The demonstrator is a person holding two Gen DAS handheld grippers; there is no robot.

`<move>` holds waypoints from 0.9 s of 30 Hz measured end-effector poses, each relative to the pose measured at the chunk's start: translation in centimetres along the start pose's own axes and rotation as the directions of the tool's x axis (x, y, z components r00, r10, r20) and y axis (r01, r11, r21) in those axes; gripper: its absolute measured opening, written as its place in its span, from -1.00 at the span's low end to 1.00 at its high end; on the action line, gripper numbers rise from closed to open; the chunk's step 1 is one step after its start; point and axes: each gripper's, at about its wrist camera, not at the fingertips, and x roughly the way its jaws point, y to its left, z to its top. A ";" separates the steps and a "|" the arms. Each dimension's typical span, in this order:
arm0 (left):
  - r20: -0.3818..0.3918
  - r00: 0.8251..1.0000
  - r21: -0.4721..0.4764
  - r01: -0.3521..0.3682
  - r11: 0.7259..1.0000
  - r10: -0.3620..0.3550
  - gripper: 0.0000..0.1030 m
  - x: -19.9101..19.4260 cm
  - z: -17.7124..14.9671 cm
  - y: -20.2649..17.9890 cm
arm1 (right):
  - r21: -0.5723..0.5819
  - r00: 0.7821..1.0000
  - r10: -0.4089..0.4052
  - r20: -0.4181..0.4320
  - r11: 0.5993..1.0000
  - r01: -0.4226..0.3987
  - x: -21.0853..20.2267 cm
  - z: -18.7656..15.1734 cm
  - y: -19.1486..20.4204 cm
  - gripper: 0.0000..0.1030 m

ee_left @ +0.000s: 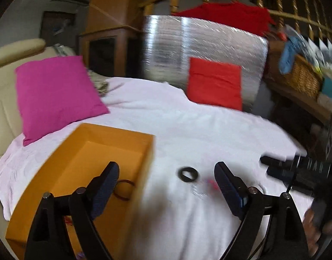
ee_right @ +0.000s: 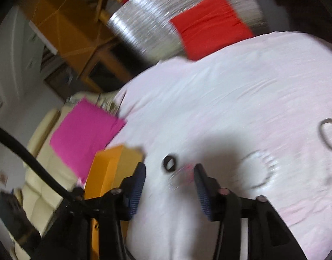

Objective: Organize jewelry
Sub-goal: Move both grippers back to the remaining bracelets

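Left wrist view: your orange box [ee_left: 114,149] is filling the lower left, a thin red loop [ee_left: 123,189] lying inside. Black ring [ee_left: 188,174] is resting on the pink sheet [ee_left: 209,130], centre frame, between your left gripper [ee_left: 168,186]'s wide, empty jaws. Right gripper [ee_right: 170,185] is standing part-open, empty, the ring just ahead; a silver bracelet [ee_right: 329,136] is lying at the right edge of its view.
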 end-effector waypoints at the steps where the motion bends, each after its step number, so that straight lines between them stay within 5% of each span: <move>1: -0.021 0.999 0.022 0.035 0.999 -0.034 0.74 0.2 -0.1 -0.9 | 0.013 1.000 -0.006 0.010 1.000 0.006 -0.4 0.5 -0.6 -0.01; 7: -0.085 0.996 0.203 0.044 0.978 -0.027 0.74 1.2 -1.1 -6.2 | 0.107 0.995 -0.057 0.077 0.993 0.048 -4.8 3.2 -5.8 -0.01; 10: -0.127 0.991 0.201 0.073 0.977 -0.048 0.74 1.9 -1.9 -7.6 | 0.160 0.991 -0.090 0.100 0.984 0.074 -6.9 4.0 -8.4 -0.01; 15: -0.309 0.941 0.125 0.182 0.975 -0.136 0.74 4.4 -3.3 -8.8 | 0.217 0.984 -0.143 0.102 0.969 0.118 -9.9 4.7 -11.5 -0.01; 21: -0.401 0.898 0.092 0.238 0.967 -0.183 0.74 4.7 -4.7 -9.6 | 0.283 0.977 -0.189 0.103 0.947 0.153 -12.7 4.8 -14.4 -0.01; 23: -0.392 0.903 0.080 0.222 0.972 -0.174 0.74 4.6 -4.8 -9.3 | 0.286 0.972 -0.210 0.110 0.943 0.171 -13.3 4.7 -15.1 -0.01; 27: -0.323 0.943 0.087 0.117 0.989 -0.083 0.74 4.4 -4.3 -8.6 | 0.280 0.969 -0.239 0.061 0.936 0.213 -13.0 4.4 -16.5 -0.01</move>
